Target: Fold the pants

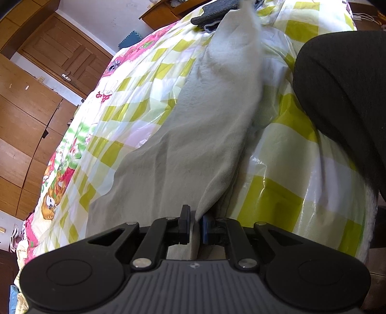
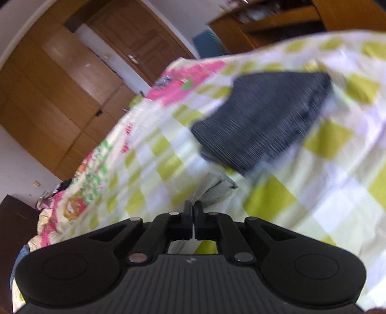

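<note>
Pale grey-green pants (image 1: 193, 135) lie stretched along a bed with a yellow-green checked cover (image 1: 277, 193). My left gripper (image 1: 196, 218) is shut on the near end of the pants, the cloth pinched between its fingers and lifted slightly. In the right wrist view, my right gripper (image 2: 193, 212) is shut on a pale cloth edge of the pants (image 2: 214, 190), held low over the checked cover (image 2: 313, 205). That view is blurred by motion.
A folded dark grey garment (image 2: 260, 120) lies on the bed ahead of the right gripper; it also shows at the far end in the left wrist view (image 1: 217, 12). A black-clad limb (image 1: 345, 91) is at right. Wooden wardrobes (image 1: 29, 116) and a door stand left.
</note>
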Tool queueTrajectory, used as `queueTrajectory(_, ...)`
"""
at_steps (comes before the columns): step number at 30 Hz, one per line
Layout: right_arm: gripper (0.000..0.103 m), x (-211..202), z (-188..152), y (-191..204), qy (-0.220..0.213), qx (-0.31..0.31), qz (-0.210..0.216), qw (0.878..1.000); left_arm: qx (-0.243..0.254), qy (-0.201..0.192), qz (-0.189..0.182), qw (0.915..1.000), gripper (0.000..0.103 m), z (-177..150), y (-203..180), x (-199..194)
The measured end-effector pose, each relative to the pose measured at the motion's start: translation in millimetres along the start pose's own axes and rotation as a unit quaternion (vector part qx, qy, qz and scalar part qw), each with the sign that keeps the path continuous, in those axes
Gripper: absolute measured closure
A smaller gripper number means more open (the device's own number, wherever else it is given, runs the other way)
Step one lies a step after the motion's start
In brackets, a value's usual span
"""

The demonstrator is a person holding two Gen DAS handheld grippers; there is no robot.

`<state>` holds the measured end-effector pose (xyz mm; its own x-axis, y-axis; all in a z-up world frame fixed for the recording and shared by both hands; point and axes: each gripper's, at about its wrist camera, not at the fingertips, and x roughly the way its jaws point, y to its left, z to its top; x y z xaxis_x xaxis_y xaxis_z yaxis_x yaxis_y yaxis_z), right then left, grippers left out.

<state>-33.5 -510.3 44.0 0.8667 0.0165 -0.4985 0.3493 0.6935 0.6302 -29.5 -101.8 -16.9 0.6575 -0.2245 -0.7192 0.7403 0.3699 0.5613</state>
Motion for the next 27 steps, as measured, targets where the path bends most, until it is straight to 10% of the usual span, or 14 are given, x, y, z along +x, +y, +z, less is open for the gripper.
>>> queueTrajectory(7, 0.1, 7, 0, 11, 0.0, -0.031, -0.02, 0.999, -0.003, -0.005, 0.0, 1.0, 0.077, -1, 0, 3)
queueTrajectory(16, 0.1, -3, 24, 53, -0.036, -0.055, 0.057, 0.996, -0.004, -0.005, 0.001, 1.0, 0.077, -1, 1, 2)
queueTrajectory(23, 0.099, 14, -10, -15, 0.024, -0.006, -0.054, 0.998, 0.01, -0.011, 0.007, 0.9999, 0.077, -3, -4, 1)
queueTrajectory(27, 0.092, 18, -23, -49, 0.056, 0.089, -0.023, 0.994, 0.013, -0.007, 0.008, 0.9999, 0.077, -1, -5, 1)
